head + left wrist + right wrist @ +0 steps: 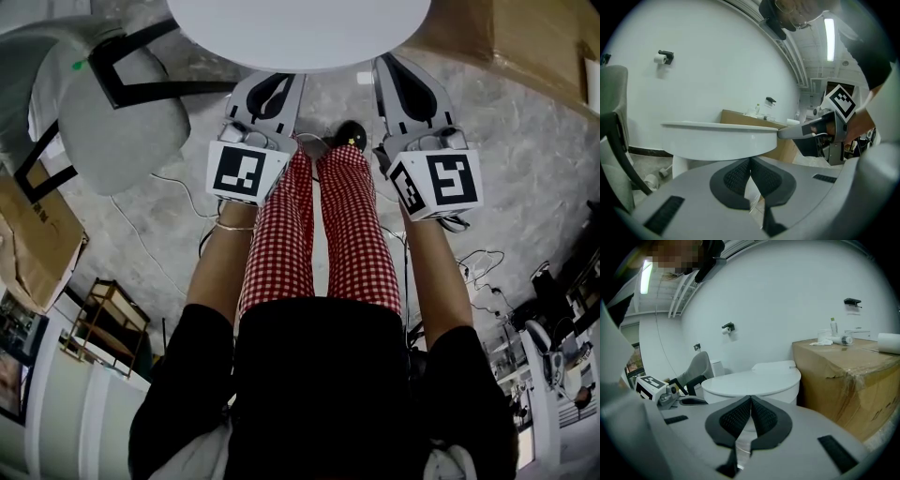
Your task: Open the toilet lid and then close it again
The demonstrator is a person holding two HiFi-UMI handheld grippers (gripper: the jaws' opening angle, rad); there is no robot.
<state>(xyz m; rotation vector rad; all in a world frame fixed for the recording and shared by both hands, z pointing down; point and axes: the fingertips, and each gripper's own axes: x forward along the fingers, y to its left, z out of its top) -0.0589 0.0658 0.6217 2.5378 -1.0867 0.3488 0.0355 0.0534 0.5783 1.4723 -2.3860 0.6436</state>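
Toilet lid [298,33] seen lying flat, both grippers held just before its front edge
The jaws of the left gripper [274,89] and right gripper [401,84] are pressed together, nothing gripped

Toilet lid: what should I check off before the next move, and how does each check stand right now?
1. Lid down flat, nothing on it: ok.
2. Left gripper shut and empty: ok.
3. Right gripper shut and empty: ok.
4. Both grippers at the lid's front edge: ok.
5. Fingers touching the lid's edge: cannot tell.
6. Box beside the toilet clear of the lid's swing: ok.
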